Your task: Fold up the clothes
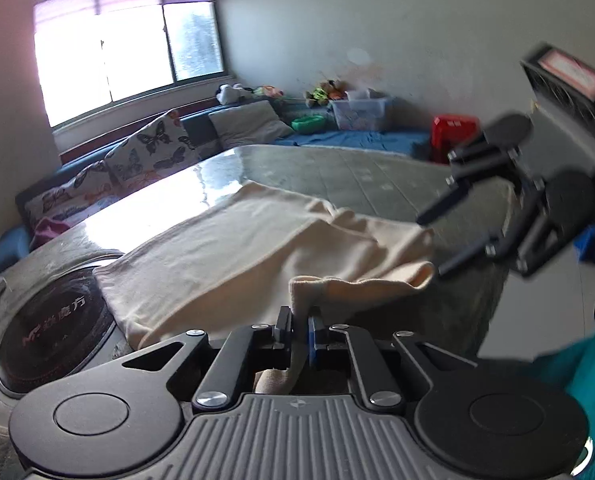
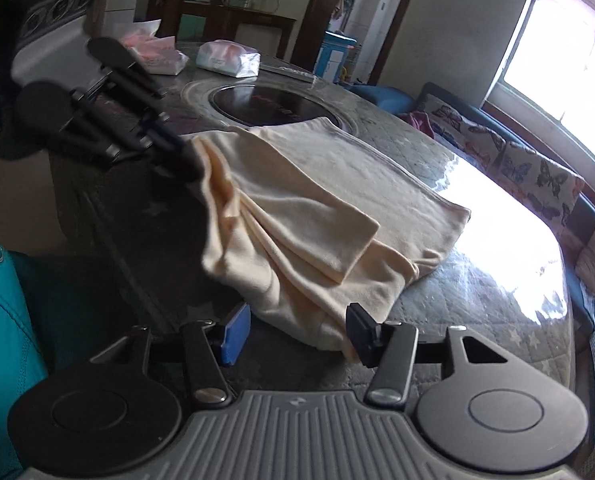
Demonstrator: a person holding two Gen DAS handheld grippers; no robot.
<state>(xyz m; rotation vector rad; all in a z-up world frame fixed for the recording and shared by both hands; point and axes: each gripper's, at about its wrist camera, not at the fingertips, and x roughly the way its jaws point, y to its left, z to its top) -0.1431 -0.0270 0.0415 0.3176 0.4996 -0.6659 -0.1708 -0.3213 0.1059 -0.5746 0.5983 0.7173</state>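
Left wrist view: left gripper (image 1: 300,326) is clamped on a raised fold of the cream garment (image 1: 225,256) lying on the table (image 1: 377,176). Right gripper (image 2: 297,332) hovers with fingers spread at the garment's near edge beside the table rim.

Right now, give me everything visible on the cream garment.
The cream knit fabric garment is soft, plain, with stitched hems. It lies partly flat on the grey patterned table, its far hem reaching the round black inset cooktop. The near side is bunched into loose folds, with one flap folded over on top. The left gripper is shut on a pinched corner, lifting it off the table. The right gripper is open, close to the near edge and not gripping it.
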